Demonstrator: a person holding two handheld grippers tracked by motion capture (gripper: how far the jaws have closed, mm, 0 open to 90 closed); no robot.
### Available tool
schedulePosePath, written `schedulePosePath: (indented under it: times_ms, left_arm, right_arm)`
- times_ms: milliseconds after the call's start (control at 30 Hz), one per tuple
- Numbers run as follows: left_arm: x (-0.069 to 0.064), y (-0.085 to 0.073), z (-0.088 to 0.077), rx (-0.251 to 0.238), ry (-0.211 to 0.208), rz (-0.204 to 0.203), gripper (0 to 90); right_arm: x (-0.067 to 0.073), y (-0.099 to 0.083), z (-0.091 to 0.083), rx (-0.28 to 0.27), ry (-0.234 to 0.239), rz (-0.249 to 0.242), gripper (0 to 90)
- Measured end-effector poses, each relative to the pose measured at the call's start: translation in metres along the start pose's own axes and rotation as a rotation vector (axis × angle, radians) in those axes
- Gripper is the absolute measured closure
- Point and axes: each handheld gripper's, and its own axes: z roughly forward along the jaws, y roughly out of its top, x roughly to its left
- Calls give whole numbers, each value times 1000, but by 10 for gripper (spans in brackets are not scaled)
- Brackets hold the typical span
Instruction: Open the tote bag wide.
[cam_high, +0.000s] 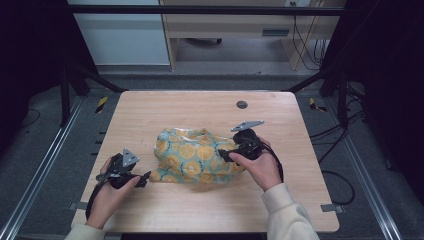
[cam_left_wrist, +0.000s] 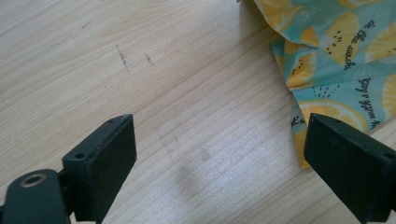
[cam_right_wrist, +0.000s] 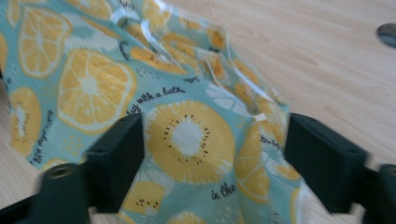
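A crumpled teal cloth (cam_high: 192, 157) printed with orange and lemon slices lies on the middle of the wooden table (cam_high: 200, 107). My right gripper (cam_high: 223, 154) reaches into its right side. In the right gripper view the jaws (cam_right_wrist: 212, 123) stand apart with a fold of the cloth (cam_right_wrist: 187, 135) between them, not visibly pinched. My left gripper (cam_high: 142, 179) rests at the cloth's lower-left corner. Its jaws (cam_left_wrist: 219, 123) are open over bare wood, and the cloth's corner (cam_left_wrist: 341, 60) lies just beyond the right jaw.
A small dark round disc (cam_high: 242, 104) sits in the tabletop near the far edge, also visible in the right gripper view (cam_right_wrist: 387, 33). Black frame bars (cam_high: 80, 75) rise around the table. Cables (cam_high: 345, 130) hang off its right side.
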Motion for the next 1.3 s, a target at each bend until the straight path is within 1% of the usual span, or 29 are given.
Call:
schedulePosePath:
  times_ms: [33, 67, 100, 133, 200, 233, 267, 300, 333, 433, 533, 567, 600, 700, 767, 833, 867, 933, 1000, 1067, 1100, 1133, 1167, 1200, 1233, 1300]
  left_arm:
    - [0, 0, 0, 1, -1, 2, 91]
    - [0, 0, 0, 1, -1, 2, 92]
    - [0, 0, 0, 1, 0, 2, 92]
    - [0, 0, 0, 0, 0, 2, 91]
    - [0, 0, 0, 0, 0, 2, 92]
    - [0, 0, 0, 0, 0, 2, 92]
    - [0, 0, 0, 0, 1, 2, 92]
    - [0, 0, 0, 1, 1, 1, 93]
    - [0, 0, -1, 0, 1, 0, 93]
    - [1, 0, -1, -1, 3, -3, 93]
    - [1, 0, -1, -1, 2, -4, 94]
    - [1, 0, -1, 0, 3, -4, 94]
    - [1, 0, -1, 0, 3, -4, 94]
    - [2, 1, -3, -2, 4, -1, 97]
    - [3, 2, -6, -8, 7, 2, 119]
    - [5, 4, -12, -29, -5, -6, 145]
    - [7, 7, -16, -40, -2, -3, 170]
    - [12, 14, -27, -72, 4, -8, 196]
    - [16, 25, -37, -106, 6, -12, 243]
    - [18, 38, -46, -108, 5, 15, 258]
    - [18, 45, -48, -123, -6, 18, 272]
    - [17, 52, -51, -126, -16, 37, 284]
    - [16, 60, -51, -125, -21, 55, 295]
    - [15, 66, -51, -127, -24, 62, 295]
    - [14, 76, -50, -135, -35, 72, 296]
    - [12, 91, -43, -122, -72, 88, 294]
  right_arm:
    - [1, 0, 6, 22, 22, -21, 468]
    - [1, 0, 6, 22, 22, -21, 468]
    - [2, 0, 7, 25, 33, -23, 557]
    - [3, 0, 8, 18, 42, -35, 660]
    - [6, 2, 6, 1, 55, -49, 794]
    - [7, 4, 4, -7, 65, -58, 848]
    - [9, 5, 2, -22, 68, -68, 883]
    - [15, 8, -5, -53, 76, -82, 900]
    - [15, 8, -5, -53, 76, -82, 900]
    - [25, 12, -17, -100, 89, -108, 900]
    - [41, 12, -35, -161, 116, -146, 900]
    - [51, 8, -45, -189, 139, -169, 900]
    - [51, 8, -45, -189, 139, -169, 900]
    - [65, -5, -53, -207, 185, -187, 900]
    - [74, -19, -54, -199, 212, -193, 900]
    - [81, -34, -51, -178, 236, -200, 900]
    - [84, -42, -48, -165, 244, -203, 900]
    - [87, -55, -43, -141, 257, -203, 900]
    - [87, -65, -36, -120, 267, -193, 900]
    - [86, -71, -27, -105, 273, -186, 900]
    - [86, -73, -23, -98, 278, -182, 900]
    - [86, -75, -20, -92, 274, -183, 900]
    - [87, -75, -18, -87, 264, -195, 900]
    - [87, -75, -18, -87, 264, -195, 900]
    - [87, -75, -18, -86, 264, -198, 899]
    - [86, -76, -17, -88, 268, -194, 897]
